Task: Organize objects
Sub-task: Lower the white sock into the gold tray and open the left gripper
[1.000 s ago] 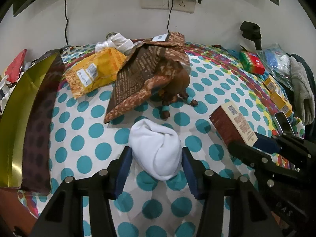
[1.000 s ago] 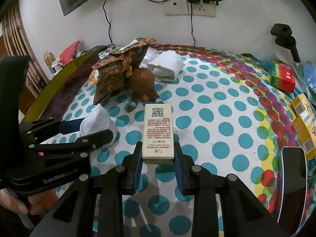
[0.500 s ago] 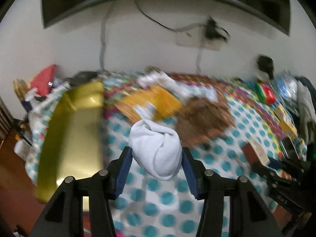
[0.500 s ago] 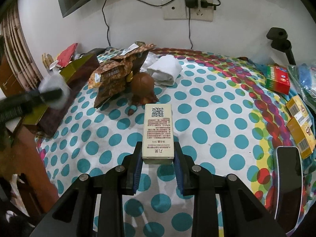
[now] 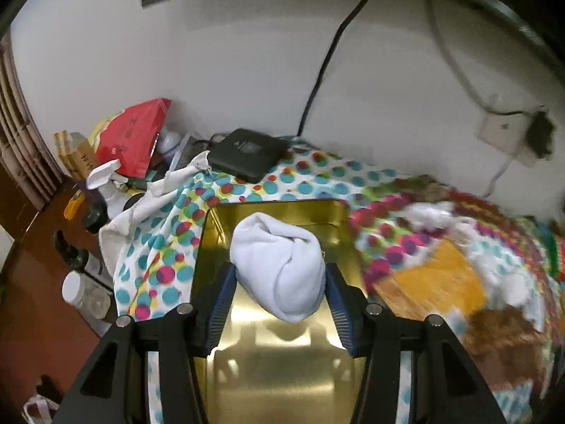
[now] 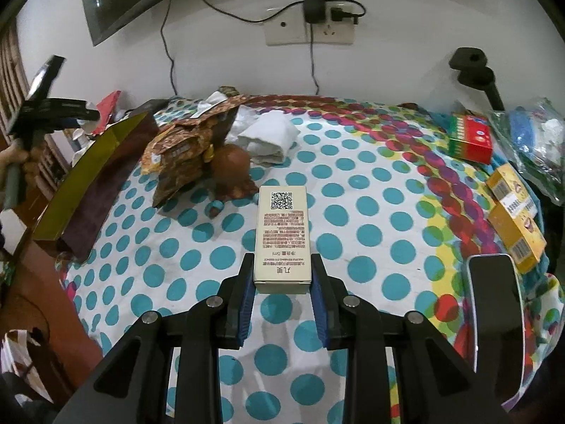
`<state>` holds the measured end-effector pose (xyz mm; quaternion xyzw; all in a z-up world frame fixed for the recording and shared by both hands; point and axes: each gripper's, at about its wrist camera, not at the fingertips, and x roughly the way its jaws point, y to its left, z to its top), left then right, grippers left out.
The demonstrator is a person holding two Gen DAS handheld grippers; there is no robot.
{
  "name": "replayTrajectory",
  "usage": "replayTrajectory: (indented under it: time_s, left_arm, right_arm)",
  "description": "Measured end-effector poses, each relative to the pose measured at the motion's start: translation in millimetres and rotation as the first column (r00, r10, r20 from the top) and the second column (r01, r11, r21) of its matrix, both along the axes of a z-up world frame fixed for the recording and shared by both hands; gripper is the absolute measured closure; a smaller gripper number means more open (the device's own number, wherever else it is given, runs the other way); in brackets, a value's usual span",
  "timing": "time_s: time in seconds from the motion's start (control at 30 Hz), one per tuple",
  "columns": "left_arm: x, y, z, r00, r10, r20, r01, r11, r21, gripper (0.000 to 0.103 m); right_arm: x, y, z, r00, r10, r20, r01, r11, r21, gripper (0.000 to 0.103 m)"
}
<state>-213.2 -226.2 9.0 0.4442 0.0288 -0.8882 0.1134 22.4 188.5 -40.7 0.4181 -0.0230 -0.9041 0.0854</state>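
Note:
My left gripper (image 5: 279, 293) is shut on a rolled white sock (image 5: 279, 268) and holds it in the air over the open gold tin box (image 5: 282, 364) at the table's left end. My right gripper (image 6: 282, 288) is shut on a tall beige carton with a QR code (image 6: 282, 233), above the polka-dot tablecloth (image 6: 370, 233). In the right wrist view the gold box (image 6: 102, 162) stands at the far left, and the left gripper's body (image 6: 46, 106) is above it in a person's hand.
Brown snack bags (image 6: 190, 145), a brown toy (image 6: 233, 166) and folded white cloth (image 6: 272, 134) lie mid-table. Red and yellow boxes (image 6: 473, 137) and a phone (image 6: 494, 304) are at the right. Bottles, a red packet (image 5: 130, 137) and a black device (image 5: 247, 152) crowd the left corner.
My left gripper has carried the sock up and leftward from the middle of the table to above the gold box. The right gripper with its carton has stayed put.

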Motion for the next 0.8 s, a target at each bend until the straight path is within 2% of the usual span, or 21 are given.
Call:
replayTrajectory:
  time_s: [0.2,0.3,0.8]
  left_arm:
    - [-49,-26,-40,0.994,0.029,0.107,-0.037,0.996,0.078,0.051]
    - [-57,-30,-52,0.992,0.029,0.125,-0.043,0.993,0.109,0.051]
    - [-73,-34,-72,0.986,0.049,0.157,-0.06,0.996,0.064,0.049]
  right_arm:
    - [-3,7,-1,0.999,-0.042,0.021,0.042,0.999,0.019,0.075]
    - [-5,8,-2,0.998,-0.052,0.025,0.052,0.998,0.03,0.075]
    - [-11,-2,-8,0.998,-0.033,0.047,0.031,0.999,0.039,0.075]
